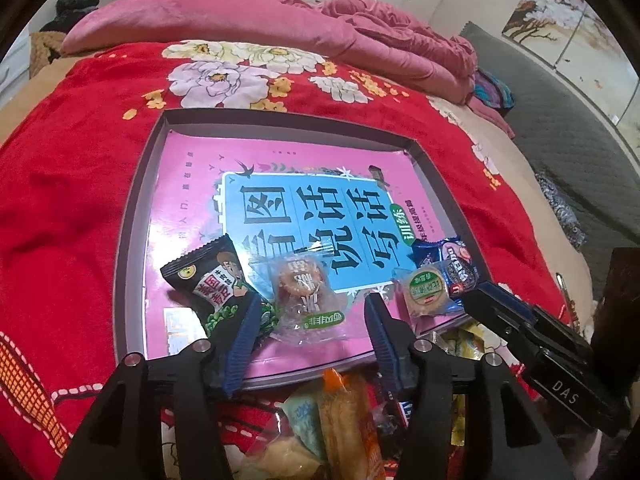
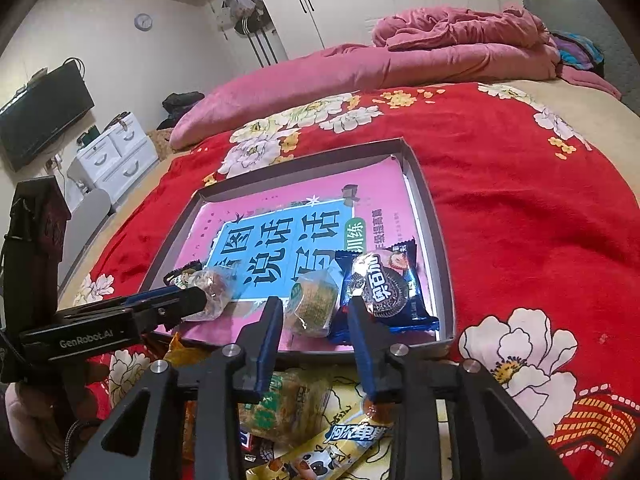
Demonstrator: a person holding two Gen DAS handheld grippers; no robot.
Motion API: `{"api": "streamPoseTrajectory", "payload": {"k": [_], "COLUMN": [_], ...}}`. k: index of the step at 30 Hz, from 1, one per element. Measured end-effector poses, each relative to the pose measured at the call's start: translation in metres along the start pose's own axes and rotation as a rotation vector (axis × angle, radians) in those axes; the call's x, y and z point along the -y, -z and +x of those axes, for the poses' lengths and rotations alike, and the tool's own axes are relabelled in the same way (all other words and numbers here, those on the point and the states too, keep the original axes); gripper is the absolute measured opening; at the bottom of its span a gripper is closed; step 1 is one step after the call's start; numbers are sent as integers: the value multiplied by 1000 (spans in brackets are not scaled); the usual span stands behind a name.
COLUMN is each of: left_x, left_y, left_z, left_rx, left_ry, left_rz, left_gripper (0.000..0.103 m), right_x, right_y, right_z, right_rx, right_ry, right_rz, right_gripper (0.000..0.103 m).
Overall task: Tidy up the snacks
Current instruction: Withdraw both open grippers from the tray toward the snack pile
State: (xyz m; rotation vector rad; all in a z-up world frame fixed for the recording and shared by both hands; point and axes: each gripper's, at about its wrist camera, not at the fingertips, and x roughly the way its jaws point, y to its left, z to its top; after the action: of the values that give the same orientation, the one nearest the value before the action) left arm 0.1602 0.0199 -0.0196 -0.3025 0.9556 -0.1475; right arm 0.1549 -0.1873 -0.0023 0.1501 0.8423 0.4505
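- Tray (image 1: 138, 216) on the red blanket (image 1: 60, 200) is the landmark; four snacks sit in a row along its near edge, so sorting is under way.
- Left gripper (image 1: 310, 316): jaws apart, straddling the clear cookie pack (image 1: 300, 292), not pinching, likely a drop-off.
- Right gripper (image 2: 314, 318): jaws apart just short of the green cake (image 2: 316, 300) beside the Oreo pack (image 2: 386, 286), gripping nothing.
- Black pea bag (image 1: 212, 280) lies at the row's left end.
- Loose pile (image 2: 304, 420) waits just outside the tray's near edge, probably next.

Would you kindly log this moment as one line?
left gripper: open over clear-wrapped pastry | right gripper: open | tray: four snacks
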Motion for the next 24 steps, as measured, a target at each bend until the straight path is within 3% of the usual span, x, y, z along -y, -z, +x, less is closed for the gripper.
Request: {"api": "streamPoseTrajectory", "payload": {"k": [7, 24], "left_x": [-3, -5], "left_y": [0, 8], "left_z": [-6, -28], "left_rx": [7, 30], "left_ry": [7, 26], "left_rz": [-14, -16], "left_gripper": [69, 74], "right_x": [0, 6], "right_y": [-1, 1], "right_z": [-5, -28], "right_rx": [12, 62], "right_ry": [11, 27], "right_rz": [2, 30], "right_gripper": [42, 52]}}
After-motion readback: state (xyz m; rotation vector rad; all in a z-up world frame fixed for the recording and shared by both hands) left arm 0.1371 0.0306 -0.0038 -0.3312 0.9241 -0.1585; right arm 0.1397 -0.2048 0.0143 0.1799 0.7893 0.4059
